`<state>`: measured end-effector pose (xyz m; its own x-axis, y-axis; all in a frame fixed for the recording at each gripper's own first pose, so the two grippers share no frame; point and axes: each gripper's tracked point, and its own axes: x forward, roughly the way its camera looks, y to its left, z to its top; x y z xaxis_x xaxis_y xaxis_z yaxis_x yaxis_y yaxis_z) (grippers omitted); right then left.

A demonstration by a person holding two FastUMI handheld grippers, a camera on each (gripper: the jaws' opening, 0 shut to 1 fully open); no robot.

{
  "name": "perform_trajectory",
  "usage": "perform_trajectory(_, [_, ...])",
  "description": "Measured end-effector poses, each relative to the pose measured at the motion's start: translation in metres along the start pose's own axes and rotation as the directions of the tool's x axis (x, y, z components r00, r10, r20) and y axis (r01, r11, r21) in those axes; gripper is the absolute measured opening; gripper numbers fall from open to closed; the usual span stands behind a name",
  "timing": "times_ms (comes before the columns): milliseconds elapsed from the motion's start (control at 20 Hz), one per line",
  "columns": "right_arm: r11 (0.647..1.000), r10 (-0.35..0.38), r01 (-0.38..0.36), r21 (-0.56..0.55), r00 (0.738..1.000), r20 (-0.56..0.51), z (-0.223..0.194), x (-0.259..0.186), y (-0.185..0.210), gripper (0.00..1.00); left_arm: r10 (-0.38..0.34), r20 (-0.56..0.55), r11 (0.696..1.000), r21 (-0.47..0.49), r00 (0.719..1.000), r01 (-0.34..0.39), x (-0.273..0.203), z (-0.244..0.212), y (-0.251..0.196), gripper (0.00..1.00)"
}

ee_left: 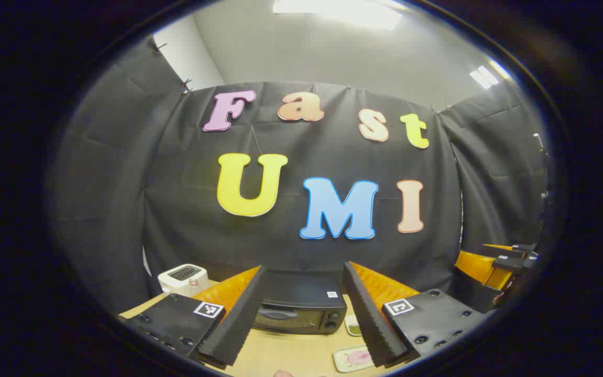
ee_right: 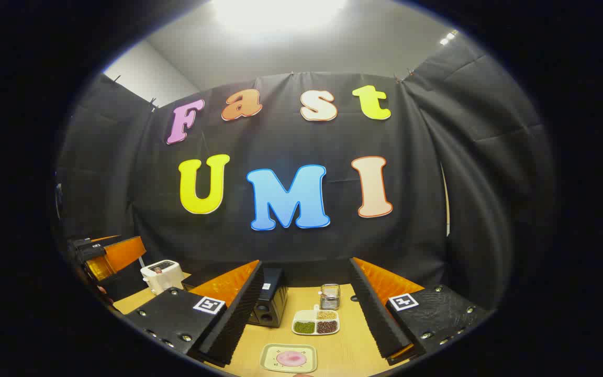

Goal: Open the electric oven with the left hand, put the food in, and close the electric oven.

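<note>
Oven [ee_left: 299, 309] sits straight ahead of the left gripper [ee_left: 304, 314] in the left gripper view, a black countertop unit with its door shut and a handle bar across the upper front. That gripper's fingers are spread wide and hold nothing, framing the oven from well back. The right gripper [ee_right: 304, 314] is likewise parted and empty. Between its fingers in the right gripper view lies the food: a pale tray [ee_right: 288, 358] carrying something round and pink, near the front edge of the wooden table [ee_right: 343, 314]. Behind the tray is a divided dish [ee_right: 316, 322] of beans and grains, then a small metal container [ee_right: 330, 296]; the oven [ee_right: 269, 303] stands to their left, and a white toaster [ee_right: 162, 275] farther left.

Nothing of the task looks started. The main risk from here is at the handle: it is a slim bar, and I cannot tell how far it stands off the door, so a shallow bite could slip as the door swings down. The door probably drops toward the table front, where the tray and dish lie close by, so it may knock them. A flat tray is also awkward to pinch level.
</note>
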<state>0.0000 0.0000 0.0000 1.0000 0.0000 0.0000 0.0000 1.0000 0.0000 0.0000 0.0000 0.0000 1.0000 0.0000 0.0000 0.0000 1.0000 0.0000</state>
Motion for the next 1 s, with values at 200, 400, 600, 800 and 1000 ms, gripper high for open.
perform_trajectory(200, [0.999,0.024,-0.024,0.022,0.999,-0.026,-0.003,0.006,-0.001,0.98,0.009,0.001,1.0,-0.015,1.0,-0.009,-0.003,-0.002,-0.005,0.99])
perform_trajectory(400, [0.999,-0.009,0.009,0.037,1.0,-0.016,0.0,0.01,0.002,0.98,-0.017,-0.011,1.0,-0.004,1.0,0.017,0.002,-0.006,0.004,0.99])
perform_trajectory(600, [0.997,-0.039,0.041,0.059,0.999,-0.031,-0.003,0.014,0.017,0.98,-0.061,-0.01,0.998,-0.003,0.998,0.061,0.014,-0.006,0.018,0.99])
perform_trajectory(800, [0.995,-0.071,0.072,0.071,0.997,-0.022,-0.004,0.018,0.028,0.98,-0.105,-0.021,0.994,-0.012,0.994,0.105,0.025,-0.011,0.028,0.95])
perform_trajectory(1000, [0.995,-0.083,0.084,0.044,0.996,-0.039,-0.016,0.019,0.035,0.98,-0.115,-0.074,0.993,-0.03,0.991,0.113,0.042,-0.039,0.038,0.99])
